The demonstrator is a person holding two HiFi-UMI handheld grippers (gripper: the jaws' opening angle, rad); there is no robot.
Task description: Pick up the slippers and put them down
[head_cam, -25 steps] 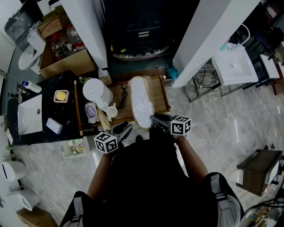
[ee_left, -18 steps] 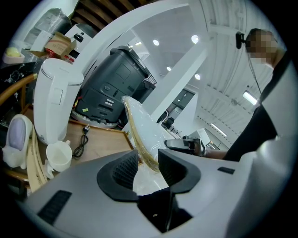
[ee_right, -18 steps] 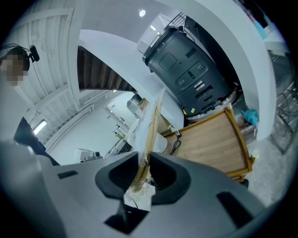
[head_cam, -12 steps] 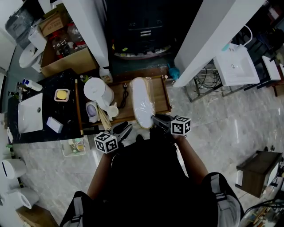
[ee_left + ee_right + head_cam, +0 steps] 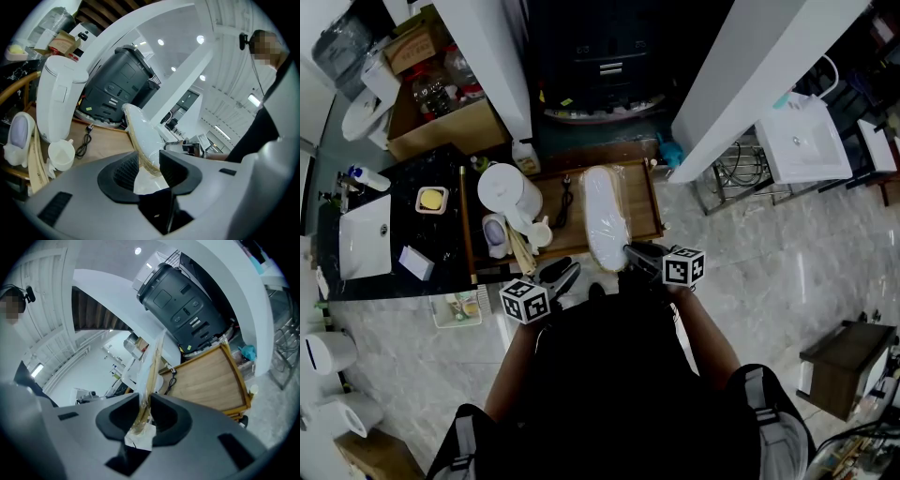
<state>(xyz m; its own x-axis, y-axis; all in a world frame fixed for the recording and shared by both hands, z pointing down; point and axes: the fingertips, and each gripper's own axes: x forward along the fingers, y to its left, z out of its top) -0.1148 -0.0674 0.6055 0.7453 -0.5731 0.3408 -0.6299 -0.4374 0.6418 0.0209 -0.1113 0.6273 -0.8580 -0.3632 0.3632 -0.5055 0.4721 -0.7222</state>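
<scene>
The right tool [image 5: 630, 251] [image 5: 146, 408] is pinching the near end of the plastic-wrapped slippers [image 5: 603, 214] [image 5: 153, 373], its jaws pressing on the tan sole edge and the crinkled wrap. The pack is reaching away from that tool over the wooden tray [image 5: 654, 212] [image 5: 213, 380], turned on edge in the right gripper view. The left tool [image 5: 567, 273] [image 5: 149, 164] is hovering just beside it on the left, its jaws standing apart with nothing between the pads; the slippers [image 5: 140, 132] are showing beyond the gap, close to the jaw tips. On the tray [image 5: 101, 147], left of the pack, a white jug [image 5: 506, 194] [image 5: 58, 101], a small white cup [image 5: 536, 234] [image 5: 61, 155] and a black cable [image 5: 562, 199] [image 5: 86, 140] are sitting. A dark grey machine [image 5: 600, 66] [image 5: 119, 86] [image 5: 187, 310] is standing behind the tray, between two white columns.
</scene>
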